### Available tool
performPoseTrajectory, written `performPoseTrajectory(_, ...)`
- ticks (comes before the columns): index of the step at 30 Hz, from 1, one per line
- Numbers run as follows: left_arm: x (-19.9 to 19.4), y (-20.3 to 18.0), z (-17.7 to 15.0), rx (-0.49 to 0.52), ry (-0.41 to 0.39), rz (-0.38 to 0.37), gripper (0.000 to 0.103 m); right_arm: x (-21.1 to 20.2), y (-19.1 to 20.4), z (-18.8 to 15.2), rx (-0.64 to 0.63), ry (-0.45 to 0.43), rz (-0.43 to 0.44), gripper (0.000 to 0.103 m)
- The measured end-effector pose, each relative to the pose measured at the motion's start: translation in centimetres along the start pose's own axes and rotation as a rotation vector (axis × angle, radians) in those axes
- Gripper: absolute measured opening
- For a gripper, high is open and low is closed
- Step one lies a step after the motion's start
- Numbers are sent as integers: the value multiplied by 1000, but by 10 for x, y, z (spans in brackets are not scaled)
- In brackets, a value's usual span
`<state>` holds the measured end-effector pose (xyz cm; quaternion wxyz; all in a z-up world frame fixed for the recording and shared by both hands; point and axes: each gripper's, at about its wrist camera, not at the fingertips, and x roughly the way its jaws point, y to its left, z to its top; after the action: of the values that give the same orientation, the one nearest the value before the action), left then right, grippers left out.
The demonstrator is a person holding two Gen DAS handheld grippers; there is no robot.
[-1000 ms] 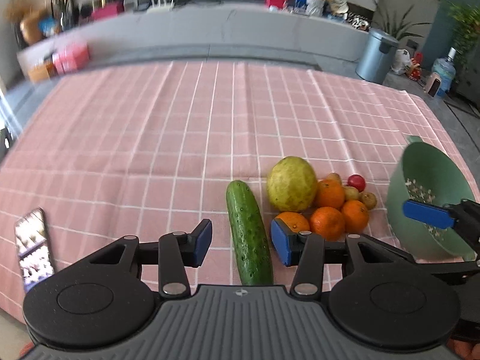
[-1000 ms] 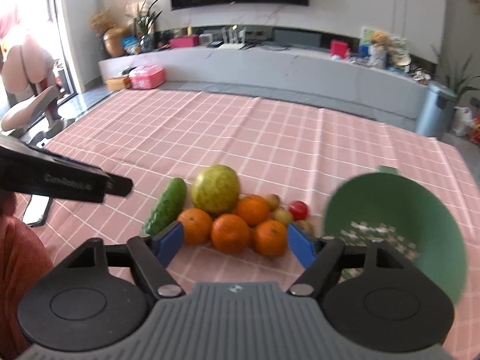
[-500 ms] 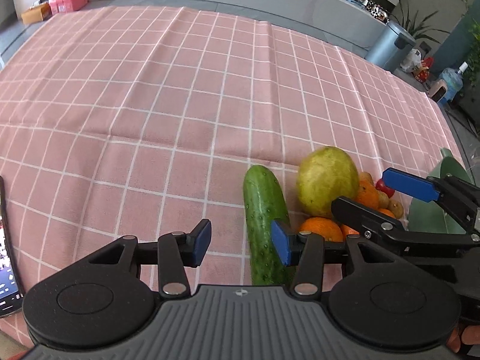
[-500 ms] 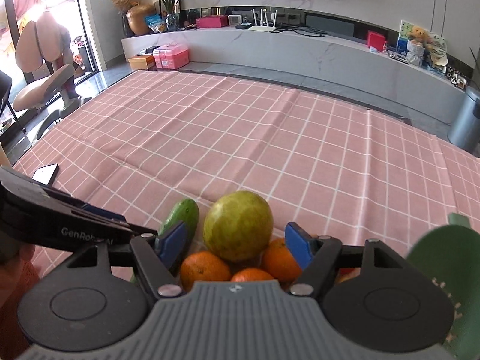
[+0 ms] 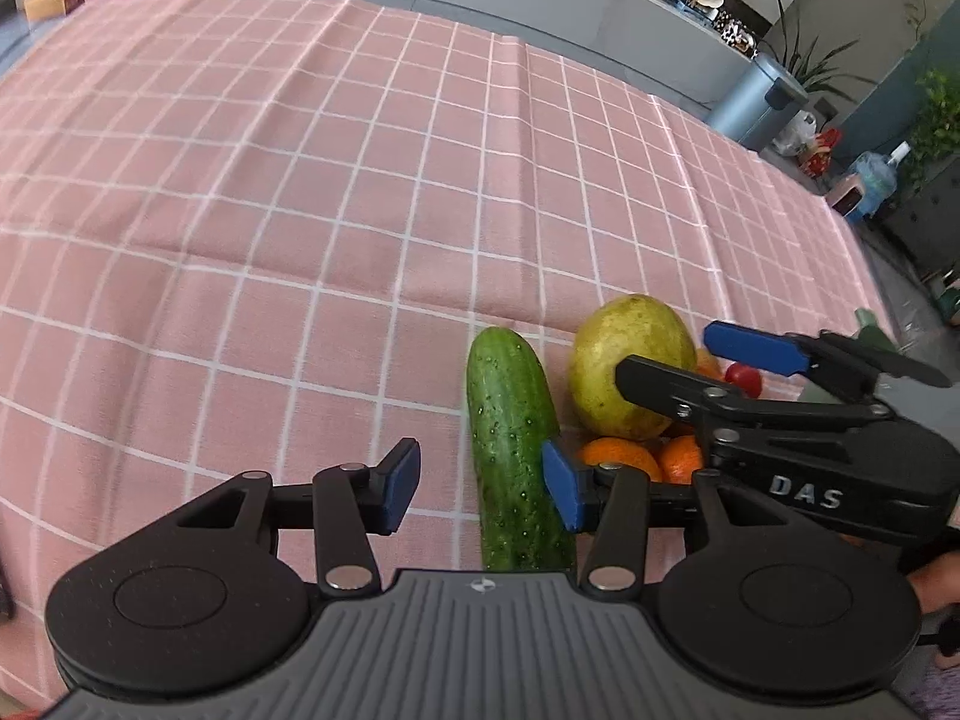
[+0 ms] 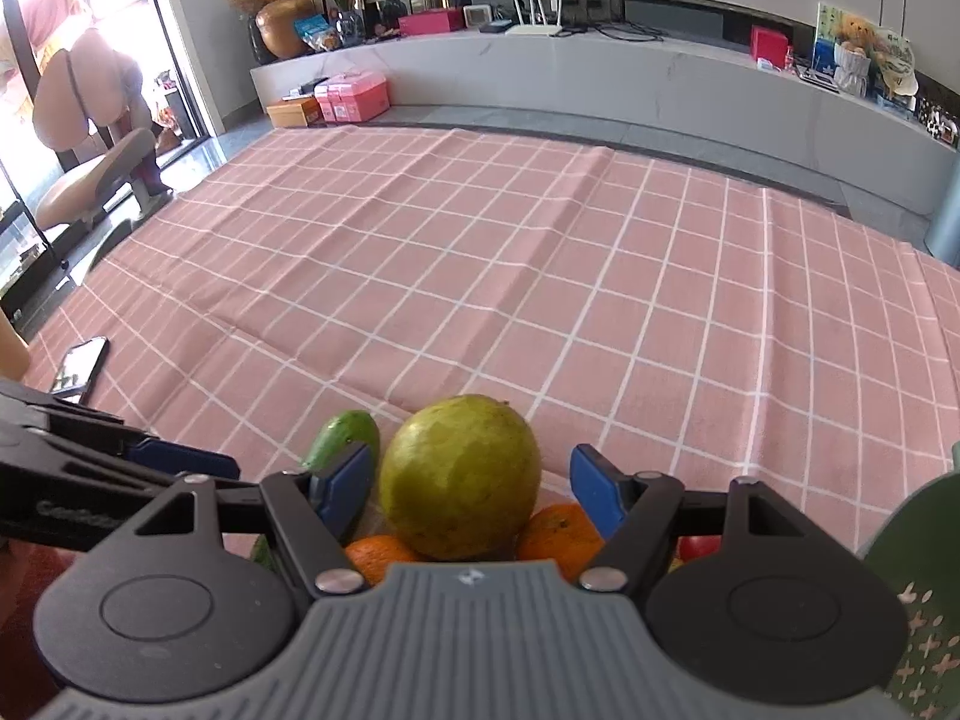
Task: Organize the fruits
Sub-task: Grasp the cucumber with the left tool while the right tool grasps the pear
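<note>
Both grippers hang over the fruit heap with nothing held. Seen from its own wrist camera, the right gripper (image 6: 468, 489) has its jaws spread, and the large yellow-green fruit (image 6: 461, 477) sits squarely between the blue pads (image 6: 591, 495), a clear gap showing on each side. That centring reads as a deliberate line-up: the fruit tops the pile, so it is the one that can be taken without disturbing the oranges (image 6: 561, 531) tucked beneath and behind it.

Its partner, the left gripper (image 5: 480, 486), is likewise open and empty. The cucumber (image 5: 516, 450) lies lengthwise just inside the gripper's right-hand pad, more under that pad than between the two, so a clean grasp there would probably need a small sideways shift first.

From the left view the right gripper (image 5: 690, 360) reaches in across the pile, its near finger lying over the big fruit. At the right gripper's far right edge, the green bowl (image 6: 912, 588) waits close by, likely the destination. The pink checked cloth (image 5: 300, 210) ahead of both grippers is otherwise bare.
</note>
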<state>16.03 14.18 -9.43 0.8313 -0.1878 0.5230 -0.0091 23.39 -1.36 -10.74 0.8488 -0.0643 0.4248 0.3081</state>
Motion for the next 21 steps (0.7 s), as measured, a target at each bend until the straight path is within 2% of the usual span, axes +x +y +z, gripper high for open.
performPoseTrajectory(5,3,1,-1,-11,-13,-18,57,5,-11,3,45,7,44,70)
performPoseTrajectory(9,8,-2,-6,10,16,-41,60,11,-19,4,93,34,104,70)
performPoseTrajectory(11,10,-6,-9,24,14,-25,60,14,-17,4,105,49,134,71)
performPoseTrajectory(13,11,-7,-9,27,1,1,60,16,-9,2,66,55,113,71)
performPoseTrajectory(19,14,-9,-11,36,2,-6,54,22,-1,0,37,63,67,69)
performPoseTrajectory(21,14,-10,-11,42,-2,-22,42,24,1,0,27,58,50,65)
